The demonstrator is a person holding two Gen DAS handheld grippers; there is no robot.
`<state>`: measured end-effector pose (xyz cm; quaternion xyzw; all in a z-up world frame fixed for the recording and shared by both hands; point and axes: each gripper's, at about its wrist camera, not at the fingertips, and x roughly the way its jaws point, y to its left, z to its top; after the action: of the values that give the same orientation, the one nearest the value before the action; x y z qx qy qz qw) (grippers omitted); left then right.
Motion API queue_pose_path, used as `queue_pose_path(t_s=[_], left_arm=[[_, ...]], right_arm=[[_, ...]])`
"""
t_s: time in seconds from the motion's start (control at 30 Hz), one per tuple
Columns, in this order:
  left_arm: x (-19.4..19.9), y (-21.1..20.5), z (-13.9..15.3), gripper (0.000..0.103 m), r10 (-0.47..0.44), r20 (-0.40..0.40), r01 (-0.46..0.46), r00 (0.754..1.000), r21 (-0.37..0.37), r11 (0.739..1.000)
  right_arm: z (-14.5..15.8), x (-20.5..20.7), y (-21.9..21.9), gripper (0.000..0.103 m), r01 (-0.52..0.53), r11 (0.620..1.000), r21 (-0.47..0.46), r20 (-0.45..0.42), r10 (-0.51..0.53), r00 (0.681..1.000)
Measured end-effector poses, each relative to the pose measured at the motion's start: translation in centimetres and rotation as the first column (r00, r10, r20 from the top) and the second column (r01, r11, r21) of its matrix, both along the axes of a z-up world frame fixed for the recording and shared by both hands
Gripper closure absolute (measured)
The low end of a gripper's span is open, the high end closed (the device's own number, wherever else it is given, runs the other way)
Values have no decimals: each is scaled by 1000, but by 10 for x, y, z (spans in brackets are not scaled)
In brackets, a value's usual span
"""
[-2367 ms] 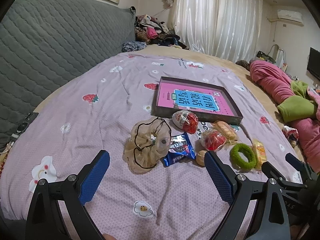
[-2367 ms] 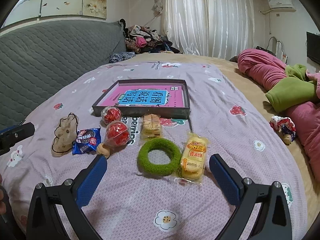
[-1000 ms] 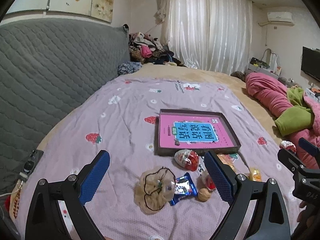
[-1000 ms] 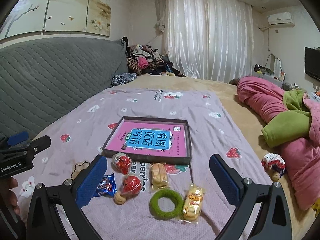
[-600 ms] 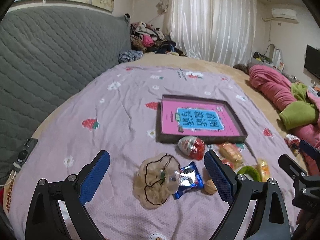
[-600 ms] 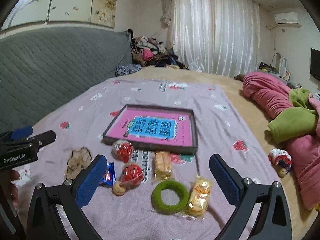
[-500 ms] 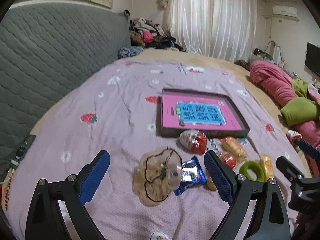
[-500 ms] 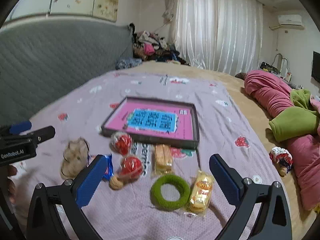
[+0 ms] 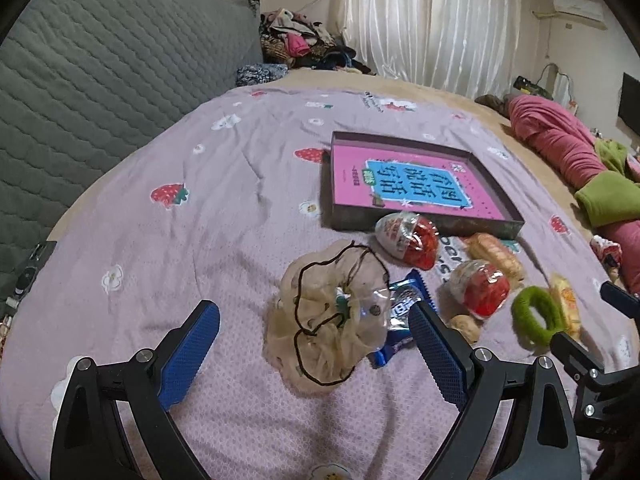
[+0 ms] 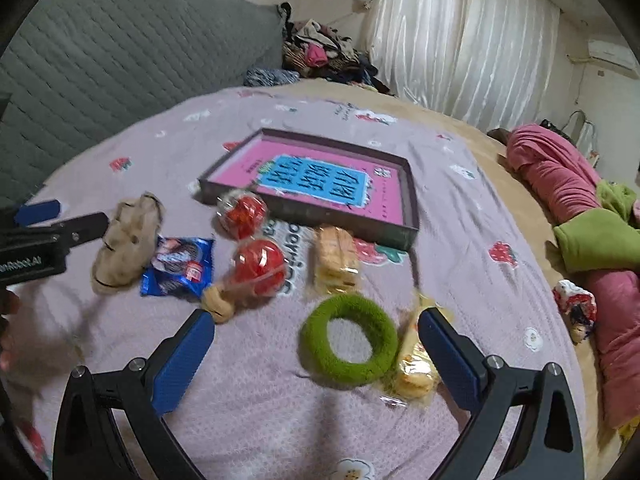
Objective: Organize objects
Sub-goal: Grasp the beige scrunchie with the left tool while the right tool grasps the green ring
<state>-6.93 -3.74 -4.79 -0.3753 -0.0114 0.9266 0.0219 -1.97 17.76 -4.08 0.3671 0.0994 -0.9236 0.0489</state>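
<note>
A dark tray (image 9: 416, 222) (image 10: 304, 216) with a pink and blue book in it lies on the purple bedspread. In front of it lie a beige scrunchie (image 9: 330, 316) (image 10: 126, 236), a blue snack packet (image 9: 402, 312) (image 10: 180, 268), two red foil eggs (image 9: 408, 236) (image 10: 258, 266), a walnut (image 10: 216, 302), wrapped cakes (image 10: 336, 260) (image 10: 412, 364) and a green scrunchie (image 9: 534, 316) (image 10: 348, 340). My left gripper (image 9: 314, 344) is open, just short of the beige scrunchie. My right gripper (image 10: 314, 350) is open, with the green scrunchie between its fingers.
A grey quilted headboard (image 9: 100, 80) runs along the left. Pink and green bedding (image 10: 592, 216) is piled at the right. Clothes (image 9: 300, 44) are heaped at the far end before white curtains. A small toy (image 10: 576, 304) lies at the right edge.
Both grippers have dropped and moved forward toward the objects. The beige scrunchie and the green scrunchie look larger and closer. Both stay open and empty.
</note>
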Motion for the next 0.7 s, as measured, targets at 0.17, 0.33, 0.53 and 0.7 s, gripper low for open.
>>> queue_pose_path(t_s=[0.17,0.33,0.53,0.7], left_arm=[[-9,-3,-11,7,9,24,-9,1000,5,1000],[-17,-1,-21,7,-5,43,5,999,-12,1000],[-25,6,-28,7,-21,56,23,998,-24,999],[-33,11,-36,8,-27,74,30,997,-38,999]], right_arm=[[-9,-9,3,9,9,1000,20,42,-10,999],[-20,-18,3,14,1,999,32,89,-3,996],[-31,-28,-5,23,-23,996,89,129,12,992],[-44,-39,-12,40,-54,985,165,192,22,981]])
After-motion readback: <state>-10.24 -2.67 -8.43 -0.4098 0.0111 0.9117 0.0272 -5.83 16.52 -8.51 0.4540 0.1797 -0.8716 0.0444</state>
